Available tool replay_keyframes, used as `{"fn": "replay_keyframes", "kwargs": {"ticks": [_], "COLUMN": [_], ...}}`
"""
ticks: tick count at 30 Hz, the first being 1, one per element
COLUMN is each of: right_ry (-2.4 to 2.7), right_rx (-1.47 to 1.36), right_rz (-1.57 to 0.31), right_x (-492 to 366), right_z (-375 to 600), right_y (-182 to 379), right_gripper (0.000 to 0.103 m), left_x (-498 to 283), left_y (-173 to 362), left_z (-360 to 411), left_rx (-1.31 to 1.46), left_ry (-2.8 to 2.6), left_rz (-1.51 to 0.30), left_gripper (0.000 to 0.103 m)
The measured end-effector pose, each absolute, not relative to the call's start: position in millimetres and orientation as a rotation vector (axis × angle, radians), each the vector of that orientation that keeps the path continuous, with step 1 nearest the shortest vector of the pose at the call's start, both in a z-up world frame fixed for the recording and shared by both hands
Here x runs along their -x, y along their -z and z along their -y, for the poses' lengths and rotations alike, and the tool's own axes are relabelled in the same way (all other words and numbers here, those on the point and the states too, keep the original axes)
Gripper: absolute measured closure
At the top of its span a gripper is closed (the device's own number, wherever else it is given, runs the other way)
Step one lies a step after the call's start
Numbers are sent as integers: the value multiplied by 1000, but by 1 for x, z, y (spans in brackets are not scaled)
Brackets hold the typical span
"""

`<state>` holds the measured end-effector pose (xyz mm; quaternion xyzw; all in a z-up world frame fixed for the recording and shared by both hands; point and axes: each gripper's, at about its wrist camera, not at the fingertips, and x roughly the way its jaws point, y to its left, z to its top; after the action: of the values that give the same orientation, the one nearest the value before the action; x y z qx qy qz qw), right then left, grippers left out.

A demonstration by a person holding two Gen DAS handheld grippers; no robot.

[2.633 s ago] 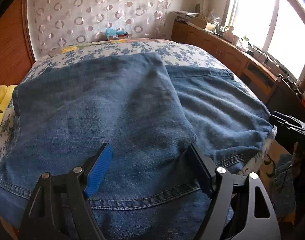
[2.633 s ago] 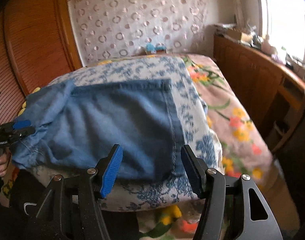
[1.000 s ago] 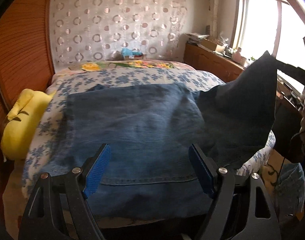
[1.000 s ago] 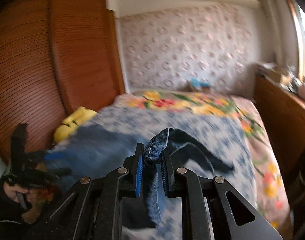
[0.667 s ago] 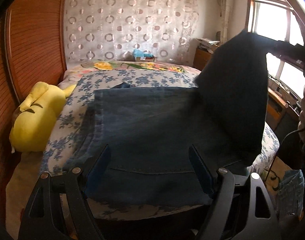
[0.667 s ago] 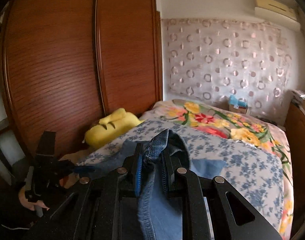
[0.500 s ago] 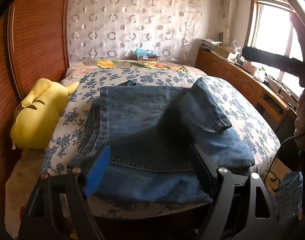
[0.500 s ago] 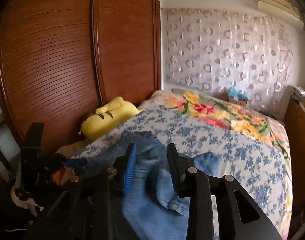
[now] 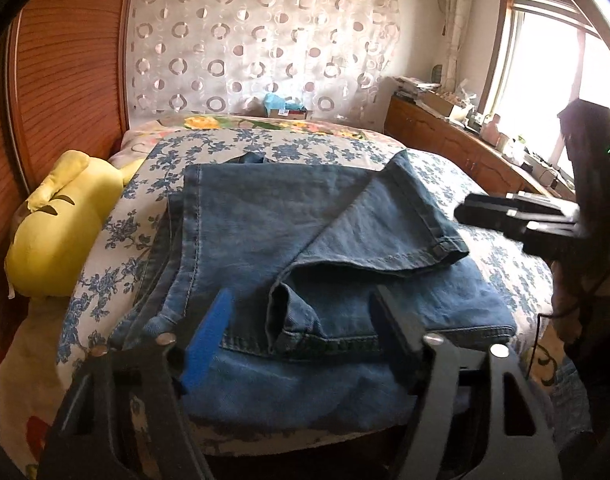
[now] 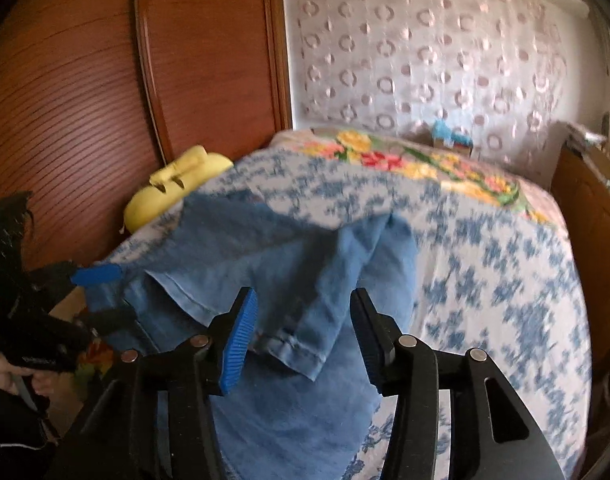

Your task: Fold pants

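Blue denim pants (image 9: 265,236) lie folded on the bed, with one leg end (image 9: 389,224) thrown loosely and crookedly across the top. My left gripper (image 9: 301,328) is open and empty, just in front of the pants' near edge. My right gripper (image 10: 303,336) is open and empty, hovering just above the loose leg end (image 10: 317,304) of the pants (image 10: 265,260). The right gripper also shows in the left wrist view (image 9: 513,220) at the right, off the bed's side. The left gripper also shows in the right wrist view (image 10: 89,280) at the left.
The bed has a blue-flowered sheet (image 9: 305,148) and a bright floral cover (image 10: 417,164) further back. A yellow plush toy (image 9: 61,224) lies at the bed's left edge by the wooden wardrobe (image 10: 105,80). A wooden sideboard (image 9: 457,152) with clutter runs under the window.
My right gripper carried the pant leg up and over the folded pants, then opened and let it drop on top. It has drawn back a little. The left gripper stayed open.
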<state>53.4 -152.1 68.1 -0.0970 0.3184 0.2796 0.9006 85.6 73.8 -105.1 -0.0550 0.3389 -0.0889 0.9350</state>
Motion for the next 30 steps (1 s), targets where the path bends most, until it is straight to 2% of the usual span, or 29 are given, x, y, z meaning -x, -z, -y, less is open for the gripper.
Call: {"fn": "replay_keyframes", "kwargs": {"ticks": [2, 9, 13, 14, 15, 16, 18, 21, 26, 30], "right_ry": [-577, -574, -582, -590, -602, -609, -573, -566, -576, -586], "right_rx": [189, 153, 129, 125, 122, 126, 147, 125, 118, 157], "right_rz": [-683, -755, -768, -764, -756, -748, -692, -630, -532, -471], "right_x": [-59, -67, -67, -70, -69, -67, -59, -48, -20, -5], "right_z": [147, 131, 128, 128, 128, 127, 127, 130, 143, 142], "right_y": [-63, -54, -55, -54, -56, -59, -70, -89, -118, -140], "right_gripper": [52, 52, 53, 55, 76, 89, 98, 98, 98, 99], "left_x": [-89, -96, -93, -92, -91, -90, -87, -80, -70, -56], "left_y": [108, 126, 124, 123, 121, 119, 114, 108, 97, 75], "left_z": [-75, -72, -69, -68, -67, -66, -64, -62, -57, -58], "left_rx": [111, 92, 85, 77, 69, 67, 70, 69, 50, 65], "left_ry": [189, 203, 225, 221, 222, 232, 244, 253, 270, 277], "left_rz": [-698, -730, -714, -708, -703, -698, -682, -659, -627, -556], "left_gripper": [48, 63, 76, 80, 82, 84, 86, 86, 95, 95]}}
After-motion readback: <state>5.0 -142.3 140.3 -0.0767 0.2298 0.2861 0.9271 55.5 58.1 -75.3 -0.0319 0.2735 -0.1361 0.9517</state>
